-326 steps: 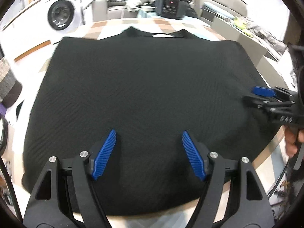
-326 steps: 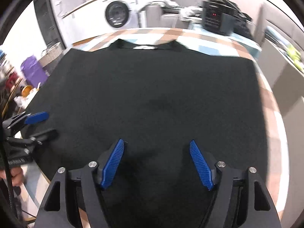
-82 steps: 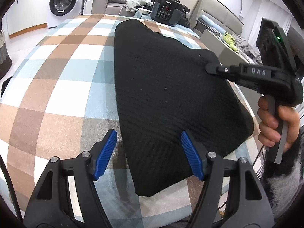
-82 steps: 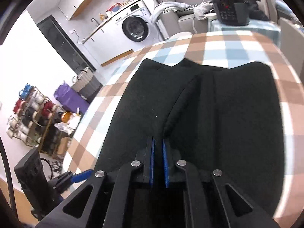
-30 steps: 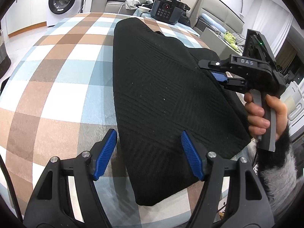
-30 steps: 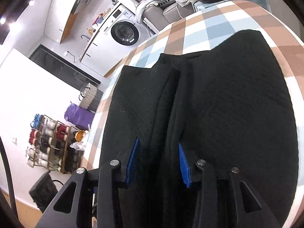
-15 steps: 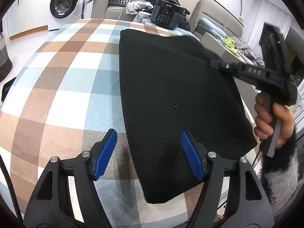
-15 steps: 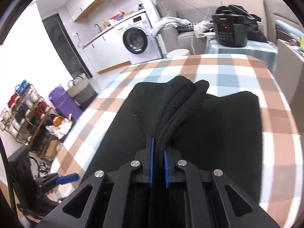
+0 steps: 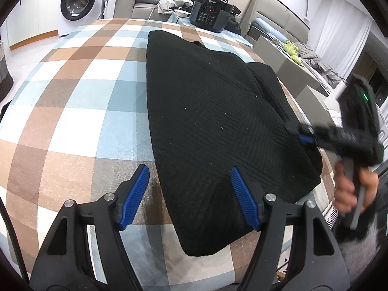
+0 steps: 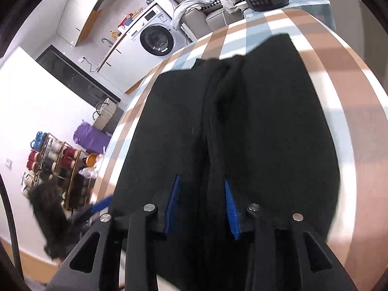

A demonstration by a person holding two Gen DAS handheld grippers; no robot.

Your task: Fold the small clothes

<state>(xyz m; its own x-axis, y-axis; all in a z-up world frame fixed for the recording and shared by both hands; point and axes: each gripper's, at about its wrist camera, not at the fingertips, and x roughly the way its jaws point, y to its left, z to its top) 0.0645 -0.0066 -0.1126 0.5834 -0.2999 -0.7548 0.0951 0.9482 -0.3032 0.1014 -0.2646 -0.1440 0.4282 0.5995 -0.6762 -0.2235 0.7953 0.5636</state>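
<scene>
A black knit garment (image 9: 213,111) lies folded lengthwise on the checked table, its straight folded edge on the left. My left gripper (image 9: 190,194) is open and empty, hovering over the garment's near left corner. My right gripper (image 9: 306,139) is at the garment's right edge, low against the cloth. In the right wrist view the right gripper (image 10: 202,206) is open, with a raised fold of the black garment (image 10: 266,126) lying between its blue pads (image 10: 230,208).
The checked tablecloth (image 9: 80,111) is bare to the left of the garment. A black cooker (image 9: 209,15) stands at the table's far end. A washing machine (image 9: 77,2) and a sofa are beyond. A rack with spools (image 10: 55,160) stands on the floor.
My right gripper has opened and let go of the fold it was pinching. It has dropped down to the garment's right edge. The left gripper has barely moved.
</scene>
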